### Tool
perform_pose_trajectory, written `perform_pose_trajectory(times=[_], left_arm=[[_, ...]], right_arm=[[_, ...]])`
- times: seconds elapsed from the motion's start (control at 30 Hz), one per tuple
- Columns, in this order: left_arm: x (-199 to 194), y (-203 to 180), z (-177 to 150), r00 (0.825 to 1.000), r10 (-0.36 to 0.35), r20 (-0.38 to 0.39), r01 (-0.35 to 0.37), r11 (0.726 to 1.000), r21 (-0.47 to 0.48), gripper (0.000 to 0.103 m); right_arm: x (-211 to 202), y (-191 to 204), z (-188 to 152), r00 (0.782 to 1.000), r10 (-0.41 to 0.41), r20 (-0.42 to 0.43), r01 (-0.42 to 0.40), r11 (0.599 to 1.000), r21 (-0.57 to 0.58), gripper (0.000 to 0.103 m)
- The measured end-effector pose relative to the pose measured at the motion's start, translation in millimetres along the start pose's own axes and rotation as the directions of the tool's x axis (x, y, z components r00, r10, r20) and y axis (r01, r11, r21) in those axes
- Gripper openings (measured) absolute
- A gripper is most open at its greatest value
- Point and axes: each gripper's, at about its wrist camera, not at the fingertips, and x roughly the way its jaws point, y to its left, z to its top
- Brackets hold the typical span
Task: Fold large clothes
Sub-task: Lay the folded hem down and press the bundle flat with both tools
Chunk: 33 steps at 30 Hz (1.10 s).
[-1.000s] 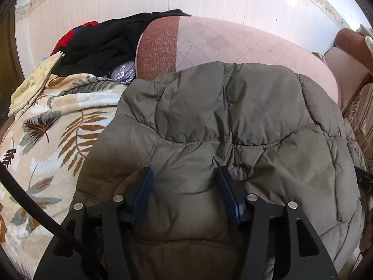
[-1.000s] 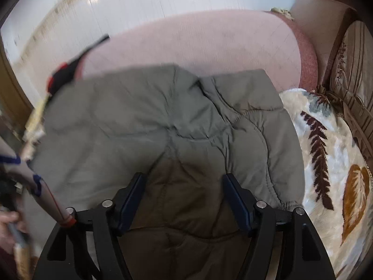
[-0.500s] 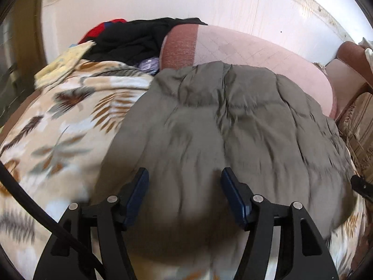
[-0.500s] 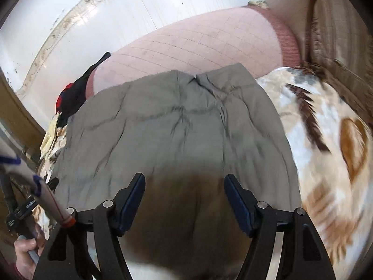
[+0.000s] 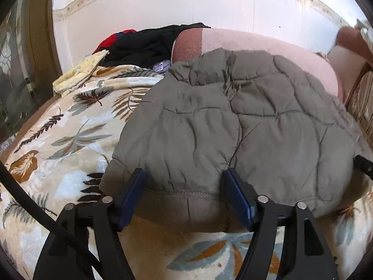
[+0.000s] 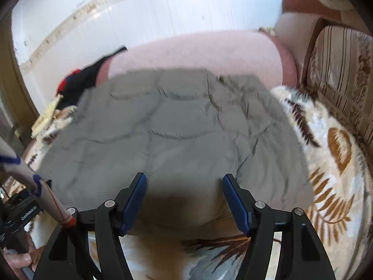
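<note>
Bright daylight glares off the white wall (image 5: 163, 11) in both views. The right view is smeared by motion blur; the left is sharper. Fisheye bending and dark corners frame each.

One quilted olive jacket (image 5: 244, 126), one leaf-print blanket (image 5: 70, 140), one pink cushion (image 5: 268, 46), one black garment pile (image 5: 144, 44), two grippers: left gripper (image 5: 185, 198), right gripper (image 6: 184, 200).
</note>
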Motion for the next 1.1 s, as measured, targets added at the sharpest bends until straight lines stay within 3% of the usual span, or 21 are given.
perform_pose_trajectory(times=[0.13, 0.3, 1.1], left_arm=[[8.9, -10.1, -1.3, 0.999, 0.044, 0.013, -0.044, 0.999, 0.032, 0.074], [16.0, -18.1, -4.8, 0.996, 0.081, 0.036, -0.083, 0.994, 0.064, 0.076], [21.4, -20.8, -4.7, 0.994, 0.101, 0.045, -0.104, 0.991, 0.082, 0.077]], right_arm=[[27.0, -1.5, -5.5, 0.998, -0.014, -0.059, 0.014, 1.0, -0.003, 0.075], [35.2, -1.8, -11.7, 0.998, -0.025, -0.063, 0.023, 1.0, -0.02, 0.077], [42.5, 4.6, -19.0, 0.998, -0.04, -0.043, 0.036, 0.996, -0.076, 0.081]])
